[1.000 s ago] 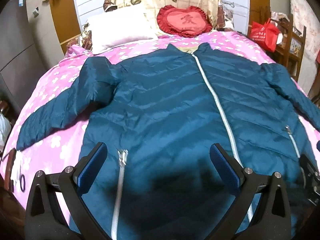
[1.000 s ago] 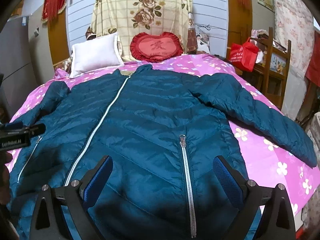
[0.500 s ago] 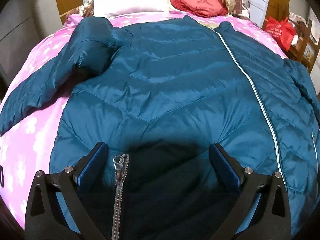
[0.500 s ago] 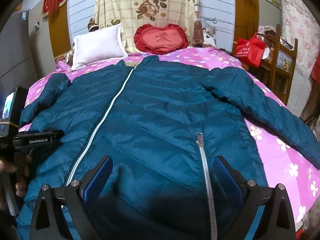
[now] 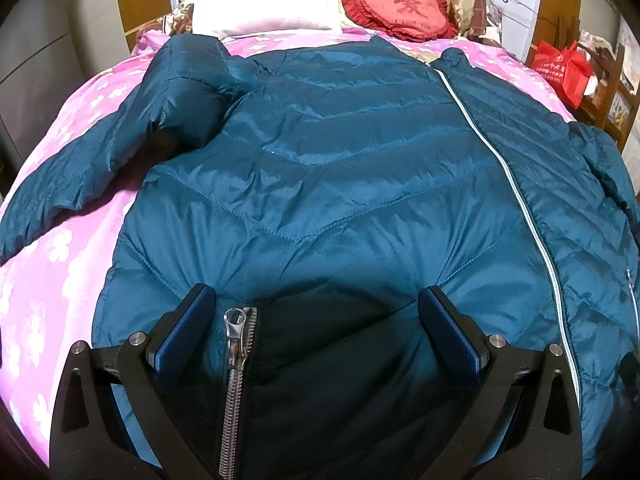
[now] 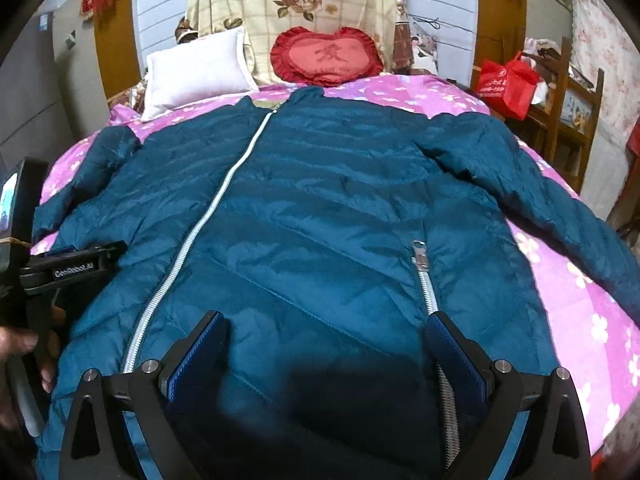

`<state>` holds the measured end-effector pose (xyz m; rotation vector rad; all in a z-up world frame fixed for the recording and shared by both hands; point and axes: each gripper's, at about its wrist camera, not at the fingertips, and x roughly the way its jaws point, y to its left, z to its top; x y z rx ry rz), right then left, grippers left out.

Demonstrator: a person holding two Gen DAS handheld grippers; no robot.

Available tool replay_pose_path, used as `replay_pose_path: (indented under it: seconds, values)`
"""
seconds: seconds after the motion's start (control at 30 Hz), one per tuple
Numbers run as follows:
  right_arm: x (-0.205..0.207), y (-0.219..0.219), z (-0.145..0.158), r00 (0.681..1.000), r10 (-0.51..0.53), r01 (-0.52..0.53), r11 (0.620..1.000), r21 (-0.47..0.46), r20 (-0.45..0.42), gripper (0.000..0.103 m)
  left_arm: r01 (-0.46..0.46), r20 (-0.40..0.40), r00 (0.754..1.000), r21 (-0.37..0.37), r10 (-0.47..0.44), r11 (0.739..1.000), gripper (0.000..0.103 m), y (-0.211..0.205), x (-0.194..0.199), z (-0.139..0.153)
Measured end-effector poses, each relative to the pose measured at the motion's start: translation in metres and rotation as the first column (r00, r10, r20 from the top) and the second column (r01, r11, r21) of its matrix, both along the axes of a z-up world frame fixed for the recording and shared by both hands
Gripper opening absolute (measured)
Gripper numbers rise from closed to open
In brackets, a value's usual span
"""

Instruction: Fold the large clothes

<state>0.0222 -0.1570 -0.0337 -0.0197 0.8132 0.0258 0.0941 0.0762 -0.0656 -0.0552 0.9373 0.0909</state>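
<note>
A large teal puffer jacket [image 5: 340, 168] [image 6: 320, 208] lies front up and zipped on a bed, sleeves spread to both sides. Its left sleeve [image 5: 72, 172] is bent at the shoulder; its right sleeve [image 6: 560, 200] trails off toward the bed's edge. My left gripper [image 5: 316, 316] hangs open just above the lower left front, a pocket zipper [image 5: 236, 356] between its fingers. My right gripper [image 6: 326, 340] is open over the lower right front, its right finger [image 6: 456, 356] beside the other pocket zipper [image 6: 424, 276]. Nothing is held. The right wrist view shows the left gripper's body [image 6: 60, 272] in a hand.
The bed has a pink flowered sheet [image 5: 52, 248] [image 6: 580, 300]. At its head are a white pillow [image 6: 196, 72] and a red heart cushion [image 5: 400, 8]. A wooden shelf with a red bag [image 6: 504, 84] stands right of the bed; grey cabinets [image 5: 36, 40] stand left.
Both grippers have come down and forward over the jacket's lower front. The left view has tilted down, and the pocket zipper has come up between the left fingers. Both stay open.
</note>
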Motion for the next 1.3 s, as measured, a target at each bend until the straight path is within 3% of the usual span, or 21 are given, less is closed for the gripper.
replay_pose_path:
  seconds: [0.3,0.8,0.97,1.1,1.17,1.3]
  values:
    - [-0.005,-0.002,0.005,1.000,-0.006,0.007,0.998,-0.057,0.018,0.099,0.000,0.000,1.000,-0.007,0.000,1.000,0.103,0.000,0.000,0.000]
    - [-0.007,-0.004,0.006,1.000,-0.007,0.009,0.998,-0.060,0.020,0.099,0.000,-0.001,1.000,-0.008,0.000,1.000,0.103,0.001,0.000,0.000]
    - [-0.003,-0.008,0.005,1.000,-0.021,0.022,0.999,-0.025,0.015,0.099,-0.016,0.016,1.000,-0.045,0.016,0.999,0.103,0.012,-0.006,0.004]
    - [-0.003,-0.005,0.003,1.000,-0.006,0.006,1.000,-0.011,0.003,0.099,-0.107,0.111,0.987,-0.076,0.115,0.991,0.103,0.071,-0.027,0.035]
    - [-0.004,0.000,0.003,1.000,0.010,-0.010,1.000,-0.028,0.011,0.099,-0.135,0.113,0.983,-0.079,0.143,0.988,0.103,0.105,-0.028,0.042]
    - [-0.005,0.000,0.002,1.000,0.012,-0.012,0.999,-0.031,0.005,0.099,-0.280,0.106,0.955,0.002,0.278,0.960,0.103,0.198,-0.026,0.050]
